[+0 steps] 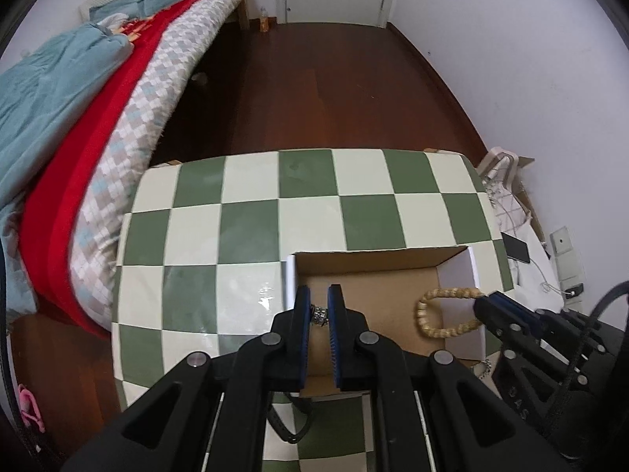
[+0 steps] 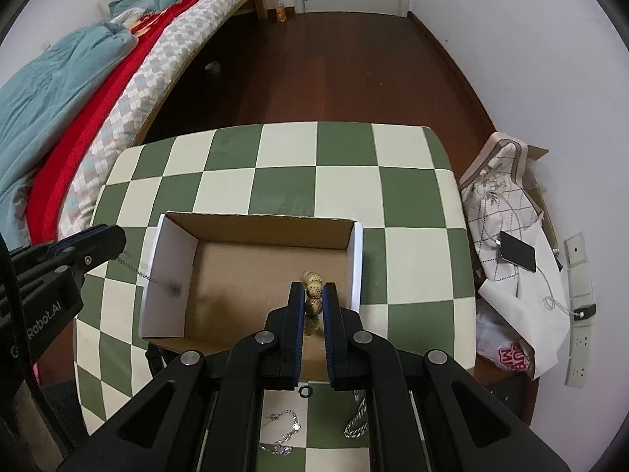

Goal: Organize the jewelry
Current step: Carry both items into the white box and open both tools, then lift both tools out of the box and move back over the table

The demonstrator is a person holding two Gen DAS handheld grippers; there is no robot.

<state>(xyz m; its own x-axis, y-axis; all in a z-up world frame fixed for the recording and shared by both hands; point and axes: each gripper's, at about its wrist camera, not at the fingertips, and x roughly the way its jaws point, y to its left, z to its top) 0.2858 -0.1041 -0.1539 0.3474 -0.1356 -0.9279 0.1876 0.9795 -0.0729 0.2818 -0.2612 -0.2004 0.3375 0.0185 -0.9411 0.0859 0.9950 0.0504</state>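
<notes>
The left gripper (image 1: 319,316) has its jaws squeezed on a small silver chain piece (image 1: 319,314). In the left wrist view this sits low in the middle of the frame, above the left side of the open cardboard box (image 1: 373,253).

The right gripper (image 2: 313,303) has its jaws squeezed on a bead bracelet (image 2: 313,295) made of round tan beads with dark spots. In the left wrist view the bracelet hangs as a loop at the right side of the box, with the right gripper coming in from the lower right. In the right wrist view the beads are stacked between the jaws, above the right part of the box floor.

The box sits on a green and white checkered surface (image 2: 346,149). At the bottom of the right wrist view, more jewelry lies on the surface: a thin silver chain (image 2: 284,434), a thicker silver chain (image 2: 357,419) and a small dark ring (image 2: 304,391). A bed (image 1: 78,118) with blue and red covers is at the upper left.
</notes>
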